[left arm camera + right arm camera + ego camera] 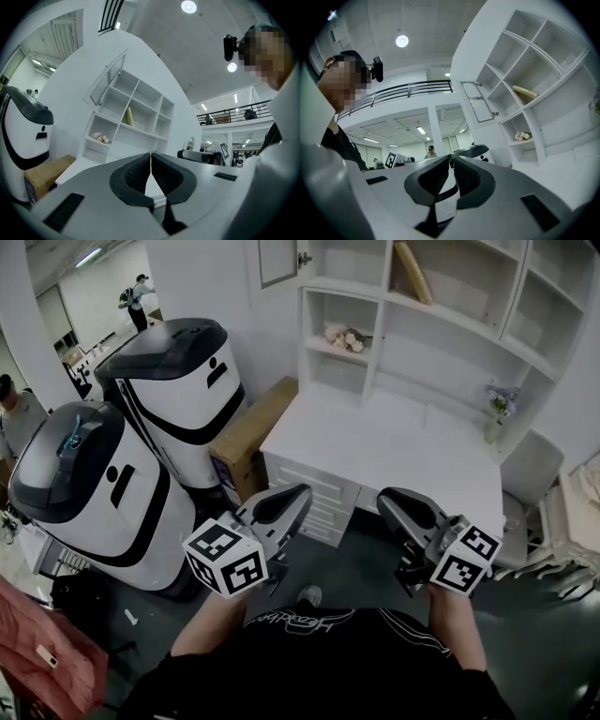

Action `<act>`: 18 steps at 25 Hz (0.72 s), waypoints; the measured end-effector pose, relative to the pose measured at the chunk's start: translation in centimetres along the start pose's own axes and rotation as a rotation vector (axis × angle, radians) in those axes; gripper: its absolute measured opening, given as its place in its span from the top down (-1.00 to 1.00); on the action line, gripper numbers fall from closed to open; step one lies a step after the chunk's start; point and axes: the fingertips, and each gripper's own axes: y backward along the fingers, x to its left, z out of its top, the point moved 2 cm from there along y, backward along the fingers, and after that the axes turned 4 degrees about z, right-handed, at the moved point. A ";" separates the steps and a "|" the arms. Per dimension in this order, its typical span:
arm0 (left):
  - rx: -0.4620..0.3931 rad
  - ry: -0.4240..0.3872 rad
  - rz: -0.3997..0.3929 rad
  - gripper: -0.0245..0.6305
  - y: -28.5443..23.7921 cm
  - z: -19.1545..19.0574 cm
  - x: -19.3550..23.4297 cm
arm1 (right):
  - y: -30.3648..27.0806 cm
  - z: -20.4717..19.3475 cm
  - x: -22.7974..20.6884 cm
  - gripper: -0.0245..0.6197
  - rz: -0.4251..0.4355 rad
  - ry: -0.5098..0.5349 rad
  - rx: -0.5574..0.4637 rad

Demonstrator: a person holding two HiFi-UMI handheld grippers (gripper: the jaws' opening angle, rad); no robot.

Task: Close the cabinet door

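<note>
The cabinet door (277, 261) is a glass-paned white door at the top left of the white shelf unit (441, 329), and it stands swung open. It also shows in the left gripper view as the cabinet door (107, 79) and in the right gripper view as the cabinet door (478, 101), far off in both. My left gripper (300, 493) and right gripper (385, 496) hover side by side in front of the desk (394, 442), well below the door. In its own view the left gripper (150, 154) is shut on nothing. The right gripper (451, 159) also has its tips together, empty.
Two large white-and-black machines (183, 390) (84, 484) stand left of the desk, with a cardboard box (253, 427) against it. Flowers (345, 337) and a yellow book (412, 273) sit on shelves, a small vase (497, 409) at the desk's right. A chair (530, 474) stands at right.
</note>
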 end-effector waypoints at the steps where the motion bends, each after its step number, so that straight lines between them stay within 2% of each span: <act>1: -0.001 -0.006 -0.005 0.84 -1.0 0.7 1.4 | -1.2 0.6 -1.2 0.73 -0.003 0.002 -0.001; 5: -0.028 -0.028 -0.034 0.84 -4.8 3.8 6.8 | -6.2 2.7 -5.9 0.73 -0.003 0.012 -0.020; 11: -0.021 -0.044 -0.050 0.84 -9.5 5.5 14.9 | -12.9 3.3 -12.9 0.73 -0.011 -0.019 -0.005; 18: -0.035 -0.059 -0.022 0.84 -13.3 6.6 20.5 | -15.6 3.4 -17.0 0.73 -0.027 -0.008 0.021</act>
